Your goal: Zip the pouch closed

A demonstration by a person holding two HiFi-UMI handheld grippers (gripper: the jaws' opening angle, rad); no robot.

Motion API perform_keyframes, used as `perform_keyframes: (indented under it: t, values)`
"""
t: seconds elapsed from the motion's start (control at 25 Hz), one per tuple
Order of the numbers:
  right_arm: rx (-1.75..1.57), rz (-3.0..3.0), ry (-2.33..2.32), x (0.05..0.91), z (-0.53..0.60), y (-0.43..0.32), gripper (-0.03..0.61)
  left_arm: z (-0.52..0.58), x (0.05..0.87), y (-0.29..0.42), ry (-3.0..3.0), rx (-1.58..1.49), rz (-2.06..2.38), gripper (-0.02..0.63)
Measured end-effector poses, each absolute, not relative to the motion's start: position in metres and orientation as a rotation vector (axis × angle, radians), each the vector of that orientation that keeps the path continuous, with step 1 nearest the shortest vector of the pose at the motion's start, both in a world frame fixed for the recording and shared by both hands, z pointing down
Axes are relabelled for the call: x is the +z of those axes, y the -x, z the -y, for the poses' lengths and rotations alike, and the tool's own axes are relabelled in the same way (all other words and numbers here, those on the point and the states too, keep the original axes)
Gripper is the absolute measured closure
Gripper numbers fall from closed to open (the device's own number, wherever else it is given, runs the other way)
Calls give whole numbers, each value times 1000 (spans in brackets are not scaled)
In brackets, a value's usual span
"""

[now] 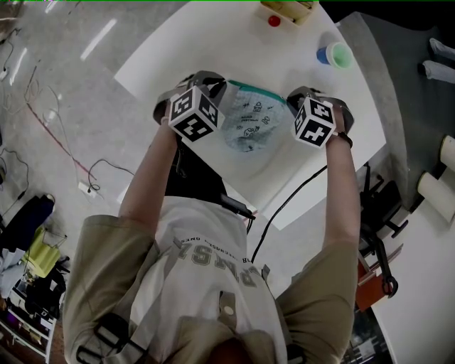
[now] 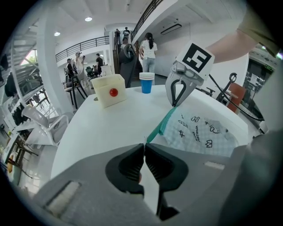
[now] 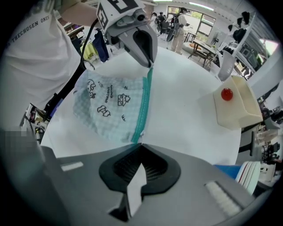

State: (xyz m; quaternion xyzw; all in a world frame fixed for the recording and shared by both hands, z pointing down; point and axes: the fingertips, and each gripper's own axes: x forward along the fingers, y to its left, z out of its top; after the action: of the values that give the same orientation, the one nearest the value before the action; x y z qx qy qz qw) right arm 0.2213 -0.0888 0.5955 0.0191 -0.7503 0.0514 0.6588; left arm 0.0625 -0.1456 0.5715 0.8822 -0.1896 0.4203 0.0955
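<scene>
Held at the left of the white table (image 1: 178,60): left gripper (image 1: 221,85), marker cube (image 1: 193,114) facing up. Jaws pressed together in the left gripper view (image 2: 144,146), with only a thin edge nipped between them: the left end of the teal zip strip (image 2: 161,126) of the pouch (image 2: 201,132).

Lying at the table's centre, between the two grippers: pouch (image 1: 249,126), pale checked fabric with small black doodles. Zip strip (image 1: 257,91) drawn in a straight line along the edge away from the person, from one pair of jaws to the other. Pouch body spread on the person's side of that strip. Not possible to tell whether the zip is closed.

Held at the right: right gripper (image 1: 290,100). Jaws likewise closed tight in the right gripper view (image 3: 140,145), pinching the right end of the zip strip (image 3: 143,103); pouch (image 3: 108,106) to the left there, left gripper (image 3: 148,62) clamped on the far end.

Standing well apart at the far rim: cream box (image 1: 288,8) with a red button (image 1: 274,20). Farther right, near the rim: stack of cups (image 1: 334,55).
</scene>
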Motion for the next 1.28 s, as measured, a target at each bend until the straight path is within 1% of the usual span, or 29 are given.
perform_keyframes:
  t: [1.08, 1.2, 1.28]
  values:
    - [162, 1743, -157, 601, 92, -224, 569, 143, 587, -60, -2613, 1298, 531, 582]
    - [151, 1749, -169, 600, 92, -224, 568, 142, 588, -60, -2609, 1283, 522, 558]
    - [147, 1748, -172, 601, 92, -224, 569, 142, 589, -59, -2606, 1264, 516, 529]
